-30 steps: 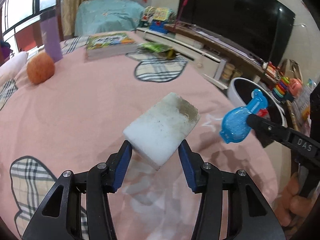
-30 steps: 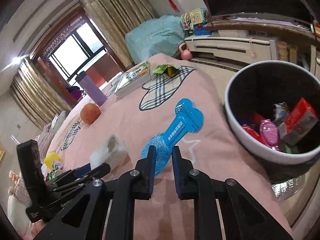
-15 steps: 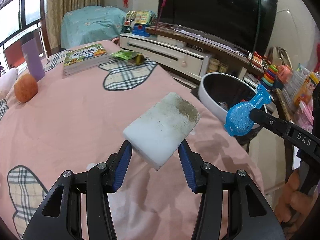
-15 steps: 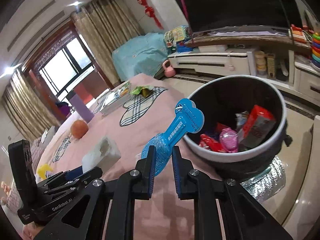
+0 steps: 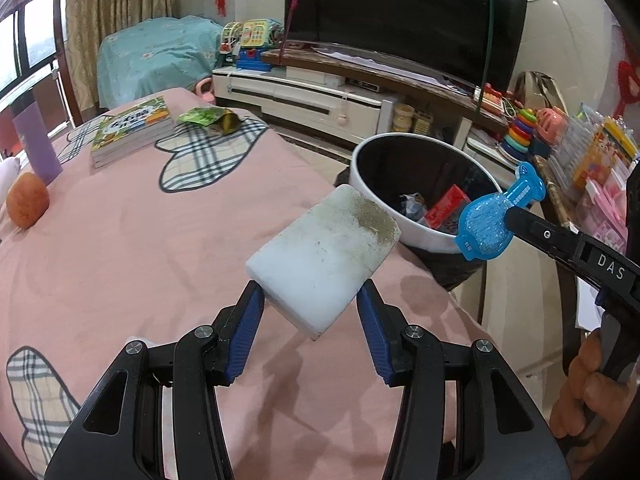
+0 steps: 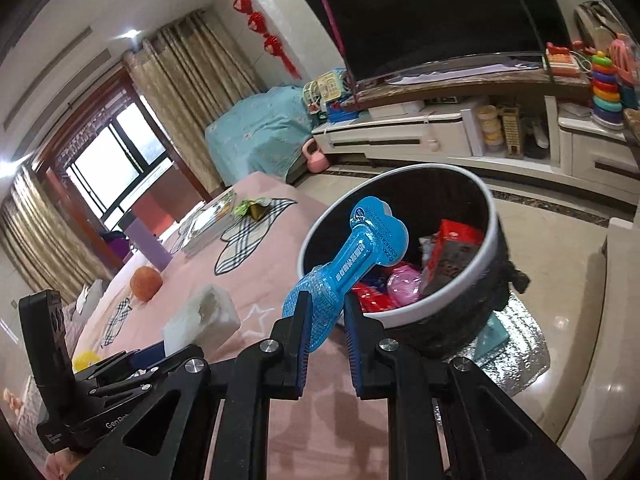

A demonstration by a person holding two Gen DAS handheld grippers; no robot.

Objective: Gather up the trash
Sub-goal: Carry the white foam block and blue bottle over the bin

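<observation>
Blue packet (image 6: 352, 264), pink plaid-patched bedspread (image 5: 132, 240)

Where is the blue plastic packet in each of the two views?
Left wrist view: blue plastic packet at right, held by the right gripper.
Right wrist view: centre, between that gripper's fingers, over the bin rim.
Shared landmark: the round trash bin.

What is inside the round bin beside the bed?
The bin holds a red box, a pink wrapper and red packets. Anything beneath them is covered.
</observation>
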